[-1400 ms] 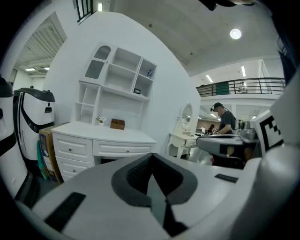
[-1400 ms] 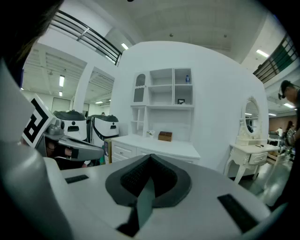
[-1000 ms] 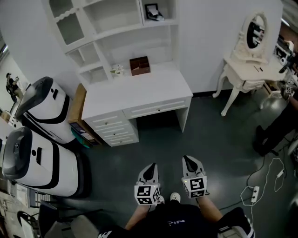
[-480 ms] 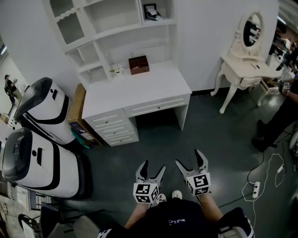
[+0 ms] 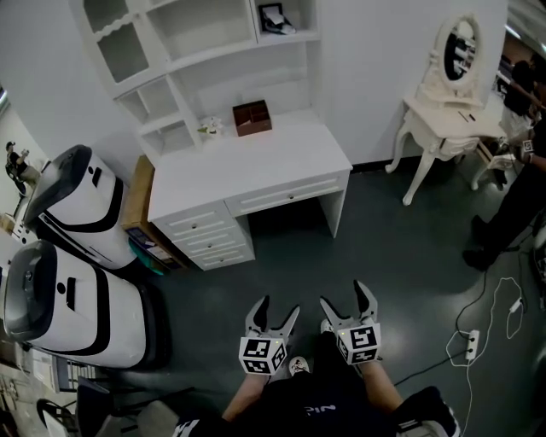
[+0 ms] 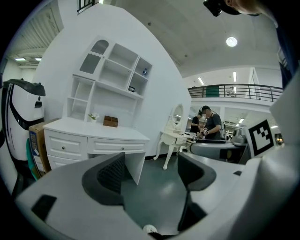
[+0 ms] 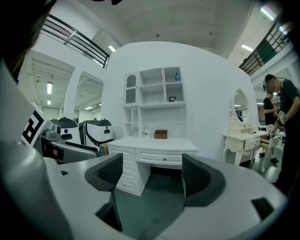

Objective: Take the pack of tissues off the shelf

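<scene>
With my left gripper [image 5: 279,305] and right gripper [image 5: 344,294] both empty, jaws just opened wide, the pack of tissues [image 5: 277,17] sits far ahead in the shelf's [image 5: 213,56] top-right cubby, nearer my right.

The desk [image 5: 256,171] is white, the box [image 5: 252,118] brown (floor [image 5: 409,256] dark grey).

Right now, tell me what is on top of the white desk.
A brown box and a small white plant stand at the back of the desk, below the shelves. Its drawers are shut, so their contents are hidden.
</scene>
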{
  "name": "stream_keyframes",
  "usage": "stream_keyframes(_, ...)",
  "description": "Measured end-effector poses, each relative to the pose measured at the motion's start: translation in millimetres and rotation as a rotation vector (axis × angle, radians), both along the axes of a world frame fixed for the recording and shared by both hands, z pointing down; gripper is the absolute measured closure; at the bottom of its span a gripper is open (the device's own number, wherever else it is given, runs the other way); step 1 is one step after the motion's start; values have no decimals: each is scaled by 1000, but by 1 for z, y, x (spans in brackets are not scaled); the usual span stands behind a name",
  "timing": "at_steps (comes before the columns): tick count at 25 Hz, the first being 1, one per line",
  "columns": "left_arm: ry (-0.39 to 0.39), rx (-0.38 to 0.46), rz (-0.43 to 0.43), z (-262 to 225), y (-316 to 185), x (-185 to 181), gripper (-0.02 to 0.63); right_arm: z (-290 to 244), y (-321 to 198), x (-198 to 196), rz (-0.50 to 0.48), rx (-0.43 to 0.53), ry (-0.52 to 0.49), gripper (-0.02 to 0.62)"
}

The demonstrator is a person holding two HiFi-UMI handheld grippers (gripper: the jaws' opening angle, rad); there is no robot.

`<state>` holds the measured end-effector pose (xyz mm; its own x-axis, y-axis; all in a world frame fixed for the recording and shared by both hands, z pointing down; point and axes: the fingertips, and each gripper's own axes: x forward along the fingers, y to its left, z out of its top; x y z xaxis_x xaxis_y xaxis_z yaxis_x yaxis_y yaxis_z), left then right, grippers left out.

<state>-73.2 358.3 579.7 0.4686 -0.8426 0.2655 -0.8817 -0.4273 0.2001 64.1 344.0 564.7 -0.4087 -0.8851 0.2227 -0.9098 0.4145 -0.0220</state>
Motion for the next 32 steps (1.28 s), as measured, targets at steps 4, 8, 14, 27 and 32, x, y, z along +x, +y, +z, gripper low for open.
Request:
stream_keyframes(4, 1, -4, -37, 7, -30, 1, 256, 8, -34, 5, -20, -9, -1, 212)
stream_keyframes(8, -1, -1, -85, 8, -75, 4, 256, 10, -86, 9, -68, -3, 3, 219)
stream_keyframes(14, 8, 21, -143, -6, -161, 21, 256, -5, -183, 16, -155, 16, 17, 227)
stream_keyframes(27, 25, 18, -167, 0, -280, 90, 258, -3, -304, 65, -225, 6, 45, 235)
stream_keyframes(32, 43, -14, -153, 7, -298, 102, 258, 5, -323, 82, -180, -71, -58, 244)
